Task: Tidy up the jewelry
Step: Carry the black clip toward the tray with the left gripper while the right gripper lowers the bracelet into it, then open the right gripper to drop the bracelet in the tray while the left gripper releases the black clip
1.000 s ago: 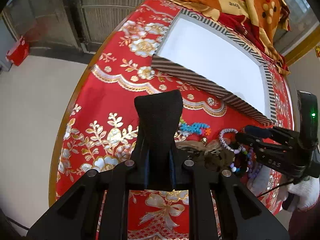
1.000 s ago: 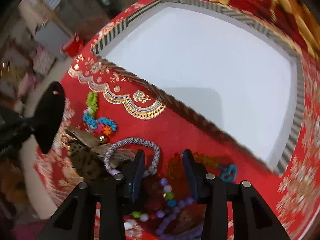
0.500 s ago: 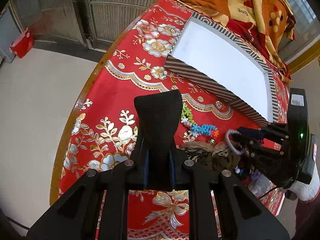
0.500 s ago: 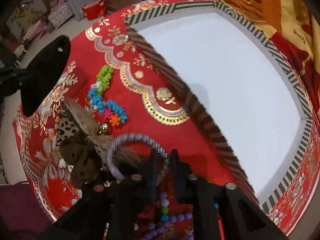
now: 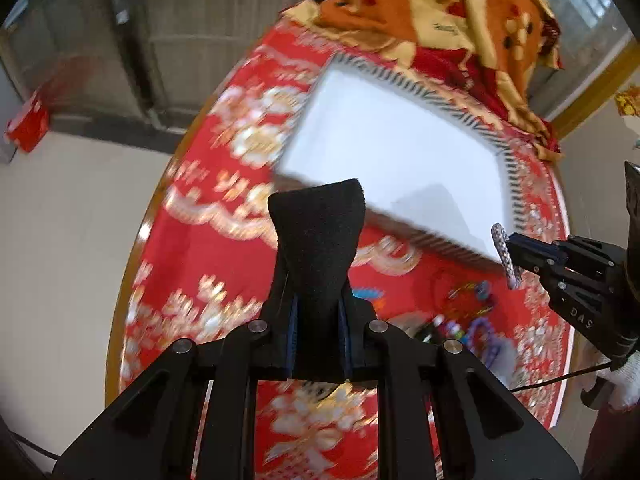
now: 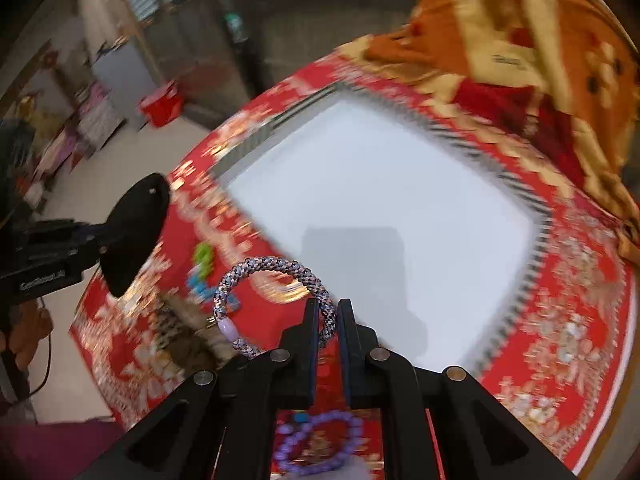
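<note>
Our left hand-held gripper (image 5: 316, 216) is matte black, its two fingers faced with dark, felt-like pads that flare wide at the tip, with thin blue strips along their inner edges. Black linkage arms spread below it, each pinned with a round silver screw. Our right hand-held gripper (image 6: 329, 318) has the same black frame, silver screws and blue-edged fingers. From the left wrist view its body carries pale raised letters reading "DAS", and a thin black cable trails beneath it. We wear a white knitted glove (image 5: 622, 380) on the right hand, with a dark maroon sleeve (image 5: 612, 444) below it. The left unit's side bears a small white label, too blurred to read.
</note>
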A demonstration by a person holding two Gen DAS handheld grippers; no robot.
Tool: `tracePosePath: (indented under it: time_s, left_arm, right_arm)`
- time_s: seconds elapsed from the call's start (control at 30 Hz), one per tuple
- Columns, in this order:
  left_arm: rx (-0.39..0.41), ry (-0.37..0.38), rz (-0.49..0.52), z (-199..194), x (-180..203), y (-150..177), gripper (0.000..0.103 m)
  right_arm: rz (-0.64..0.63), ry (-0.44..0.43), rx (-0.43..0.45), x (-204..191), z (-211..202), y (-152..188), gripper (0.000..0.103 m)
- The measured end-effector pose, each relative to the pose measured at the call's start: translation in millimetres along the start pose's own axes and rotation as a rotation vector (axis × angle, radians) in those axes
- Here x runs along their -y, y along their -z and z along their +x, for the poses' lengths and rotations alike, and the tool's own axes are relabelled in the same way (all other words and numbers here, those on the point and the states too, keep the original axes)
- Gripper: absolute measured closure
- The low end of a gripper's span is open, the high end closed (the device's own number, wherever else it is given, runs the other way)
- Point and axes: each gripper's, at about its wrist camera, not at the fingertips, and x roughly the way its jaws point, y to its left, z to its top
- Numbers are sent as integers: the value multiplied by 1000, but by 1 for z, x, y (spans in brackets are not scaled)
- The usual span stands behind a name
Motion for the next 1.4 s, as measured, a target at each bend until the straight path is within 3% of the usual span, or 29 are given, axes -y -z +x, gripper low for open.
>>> tracePosePath:
  time_s: [0.23, 0.37, 0.47, 0.63, 0.83, 1.0, 1.07, 1.1, 1.17, 1.23, 1.4]
  left_arm:
    - [29, 23, 97, 23, 37, -58, 89]
    - [-5, 13, 119, 61, 47, -87, 89]
    - [-57, -34, 120, 97, 45, -99, 89]
    - [-124, -45, 132, 123, 40, -94, 89]
    - [-172, -29, 167, 121, 41, -71, 89]
    - [-182, -13, 152, 114, 35, -56, 89]
    - [-179, -13, 141, 112, 34, -56, 85]
    - [-173, -15, 135, 110, 34, -56, 83]
    - [-160, -19, 126, 105, 33, -56, 69]
    - [-126, -20, 111, 95, 32, -54, 53]
    - [-63, -19, 85, 67, 36, -47, 51]
  right_arm:
    - [153, 127, -28, 64, 15, 2, 95]
    - [207, 152, -58, 86, 34, 2, 95]
    - [231, 160, -86, 95, 51, 3, 95]
    - [217, 167, -132, 100, 65, 13, 95]
    - [196, 152, -160, 95, 65, 27, 95]
    - [224, 91, -162, 98, 58, 36, 94]
    - [258, 76, -150, 103, 55, 36, 87]
    - [284, 60, -132, 105, 50, 36, 77]
    - [316, 21, -90, 108, 38, 36, 65]
    - [316, 14, -48, 103, 22, 36, 65]
    - [326, 36, 26, 85, -14, 44, 62]
